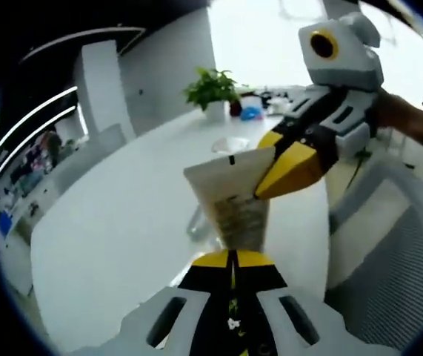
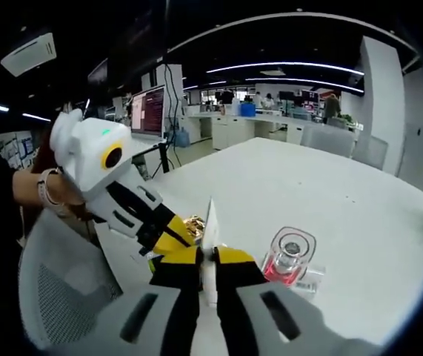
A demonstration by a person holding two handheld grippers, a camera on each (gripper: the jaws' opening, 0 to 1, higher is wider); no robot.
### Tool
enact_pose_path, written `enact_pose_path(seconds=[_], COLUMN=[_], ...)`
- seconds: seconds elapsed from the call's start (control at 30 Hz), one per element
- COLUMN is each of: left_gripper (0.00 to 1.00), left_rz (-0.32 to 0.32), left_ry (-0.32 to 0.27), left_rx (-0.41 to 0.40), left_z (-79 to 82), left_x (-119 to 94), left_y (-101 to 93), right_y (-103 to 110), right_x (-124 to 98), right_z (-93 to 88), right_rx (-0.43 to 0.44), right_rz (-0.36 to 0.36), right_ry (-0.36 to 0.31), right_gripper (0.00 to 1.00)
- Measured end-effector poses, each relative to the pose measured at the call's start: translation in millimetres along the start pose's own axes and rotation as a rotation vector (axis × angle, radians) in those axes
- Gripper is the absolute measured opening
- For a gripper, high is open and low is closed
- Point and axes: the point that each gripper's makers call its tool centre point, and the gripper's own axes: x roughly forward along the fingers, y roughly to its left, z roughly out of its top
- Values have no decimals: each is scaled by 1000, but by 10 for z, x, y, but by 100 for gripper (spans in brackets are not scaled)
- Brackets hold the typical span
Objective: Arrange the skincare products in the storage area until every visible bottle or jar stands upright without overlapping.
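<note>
Both grippers, left [image 1: 232,256] and right [image 2: 210,256], clamp their fingers on one cream tube [image 1: 230,193] above the open white table [image 1: 122,222].

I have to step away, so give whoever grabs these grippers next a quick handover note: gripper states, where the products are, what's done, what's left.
Left gripper: shut on the cream tube, gripping its lower end, held above the white table.
Right gripper: shut on the same tube's flat crimped end.
Clear bottle with pink liquid: upright on the table near the tube.
Gold-coloured item: partly hidden behind the grippers; can't tell what it is.
Done: tube lifted.
Left: stand the tube upright, clear of the bottle, then release.
</note>
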Motion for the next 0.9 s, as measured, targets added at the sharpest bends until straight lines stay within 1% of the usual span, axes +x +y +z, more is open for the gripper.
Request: enact_pose_path(seconds=[0.17,0.27,0.3,0.43,0.53,0.7,0.9], left_gripper=[0,5,7,11,19,21,22], left_rz=[-1,10,13,16,21,16,-8], left_ry=[-6,-7,-6,-9,-7,-5,0], left_rx=[-11,-16,-15,-26,-31,-33,-33], left_z=[-22,-39,-49,-60,-73,-83,-95], left_x=[5,-4,9,16,32,74,124], left_y=[-26,-18,-21,-41,-47,-91,-174], right_y=[14,22,20,29,18,18,36], right_x=[-3,-12,-12,-18,-19,-29,-21], right_z=[6,9,9,-49,-146,-239,-243], right_rx=[-10,-35,-31,-40,-33,-17,-13], right_rz=[-1,-4,-6,-8,-8,-5,3], right_ry=[-5,-14,-15,5,28,53,61], right_gripper=[7,8,8,10,11,11,10])
